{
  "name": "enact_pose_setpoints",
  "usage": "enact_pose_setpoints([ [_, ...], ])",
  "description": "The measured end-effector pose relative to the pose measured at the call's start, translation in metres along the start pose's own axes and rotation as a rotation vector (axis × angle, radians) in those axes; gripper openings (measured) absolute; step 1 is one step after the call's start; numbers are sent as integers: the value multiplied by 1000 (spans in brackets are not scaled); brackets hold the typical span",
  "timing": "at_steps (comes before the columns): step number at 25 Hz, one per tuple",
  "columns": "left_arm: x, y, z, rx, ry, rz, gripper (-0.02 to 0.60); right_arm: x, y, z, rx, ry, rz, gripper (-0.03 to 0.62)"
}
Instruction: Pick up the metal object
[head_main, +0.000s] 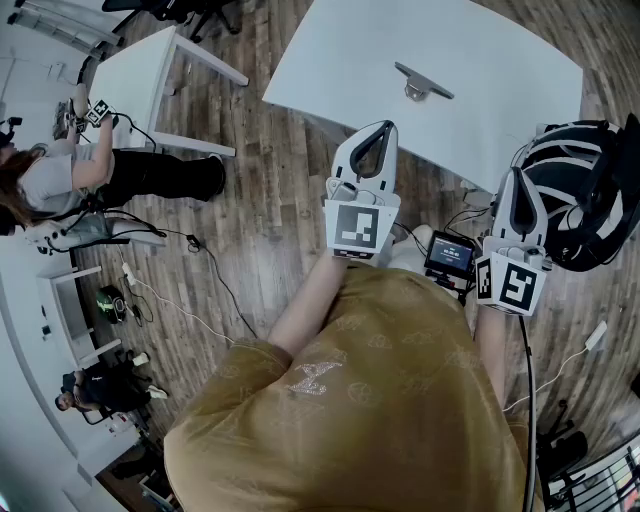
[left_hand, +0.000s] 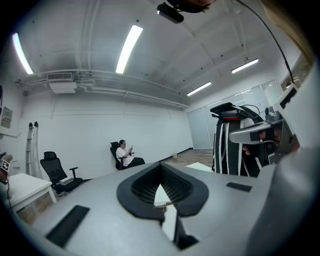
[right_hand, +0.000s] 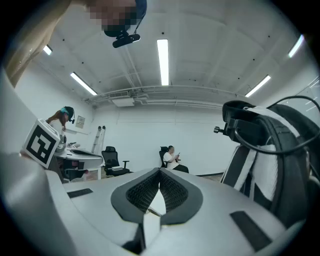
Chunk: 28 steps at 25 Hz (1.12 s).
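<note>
Mustard-coloured shirt (head_main: 360, 400) is filling the lower part of the head view, both forearms reaching forward from it.

Left gripper (head_main: 387, 127) is pointing ahead, its tip showing at the near edge of the white table (head_main: 330, 55). In the left gripper view the left gripper (left_hand: 161, 166) is showing its black pads meeting at the tips, with only a teardrop-shaped gap behind them and nothing clamped there.

Right gripper (head_main: 516, 172) is sitting to the right and closer to the body, off the table and over the wood-plank floor (head_main: 270, 200). In the right gripper view the right gripper (right_hand: 160, 171) is likewise closed tip to tip, holding nothing.

Metal object (head_main: 421, 85) is lying on the table top, well ahead of the left gripper's tip and apart from both grippers.

Black-and-white striped gear (head_main: 580, 190) is standing just right of the right gripper; it is also rising at the right of the left gripper view (left_hand: 235, 140).

Small lit screen (head_main: 449, 255) is showing between the two marker cubes.

Second white table (head_main: 150, 75) is standing at upper left, with a person in a grey top (head_main: 50, 175) working beside it.

Seated person (right_hand: 171, 159) is sitting by the far wall, near a black office chair (left_hand: 57, 172).
</note>
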<state>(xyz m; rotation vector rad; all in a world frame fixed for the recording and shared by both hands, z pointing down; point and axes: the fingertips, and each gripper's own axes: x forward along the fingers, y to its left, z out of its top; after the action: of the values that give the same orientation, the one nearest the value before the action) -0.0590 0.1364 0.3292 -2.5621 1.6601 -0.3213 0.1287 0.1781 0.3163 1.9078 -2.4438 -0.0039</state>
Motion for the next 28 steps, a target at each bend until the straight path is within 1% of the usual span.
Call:
enact_pose_setpoints([
  [4, 5, -1, -2, -3, 8, -10, 5, 4, -3, 0, 7, 3, -5, 9],
  [9, 26, 3, -4, -12, 1, -30, 5, 18, -6, -5, 4, 15, -17, 9],
  [20, 101, 28, -6, -34, -10, -103, 5, 76, -20, -5, -7, 38, -86, 9],
  [24, 124, 43, -17, -51, 6, -130, 5, 102, -16, -5, -13, 40, -91, 9],
  [28, 144, 49, -29, -49, 35, -153, 5, 120, -18, -9, -14, 45, -97, 9],
])
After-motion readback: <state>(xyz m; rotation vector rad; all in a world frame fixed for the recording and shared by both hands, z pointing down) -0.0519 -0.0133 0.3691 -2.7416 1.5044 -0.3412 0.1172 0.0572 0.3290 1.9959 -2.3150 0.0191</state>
